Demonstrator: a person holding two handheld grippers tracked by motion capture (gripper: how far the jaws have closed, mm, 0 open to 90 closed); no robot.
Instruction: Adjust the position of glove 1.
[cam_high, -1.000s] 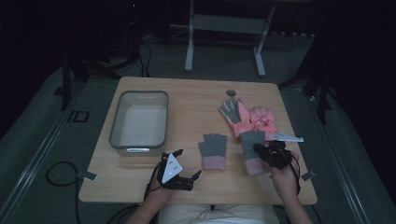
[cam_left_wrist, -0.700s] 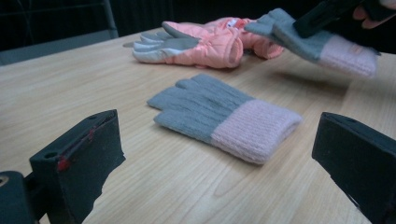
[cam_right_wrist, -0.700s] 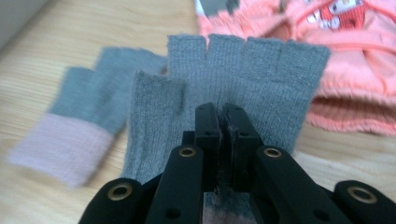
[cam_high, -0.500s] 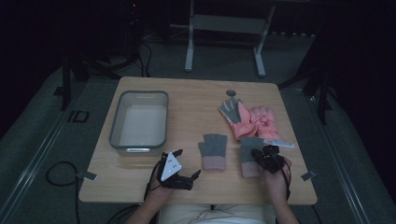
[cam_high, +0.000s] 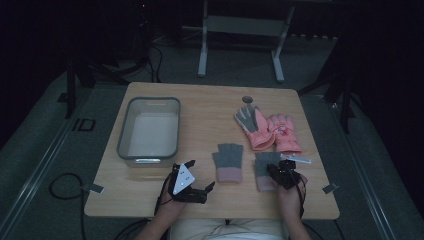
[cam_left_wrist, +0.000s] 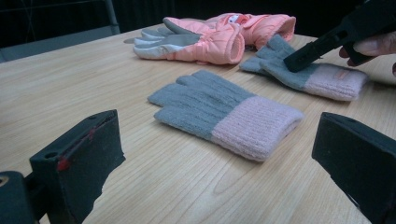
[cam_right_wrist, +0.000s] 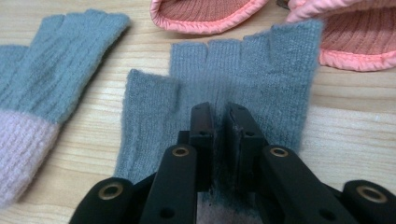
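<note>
Right gripper view shows my right gripper (cam_right_wrist: 219, 119) pressed down on the right grey glove (cam_right_wrist: 224, 93), its jaws nearly together and just easing apart, a thin fold of knit between them. That glove lies near the table's (cam_high: 150, 200) front edge, toward its right corner. My left gripper (cam_high: 207, 187) rests wide apart, holding nothing, beside the left grey glove (cam_high: 228, 162).

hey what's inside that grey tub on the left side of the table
Nothing that shows: the grey tub looks empty, with its pale floor bare in the high view. The strip of floor just behind its near wall is hidden by that wall, so something small and flat there cannot be ruled out.
</note>
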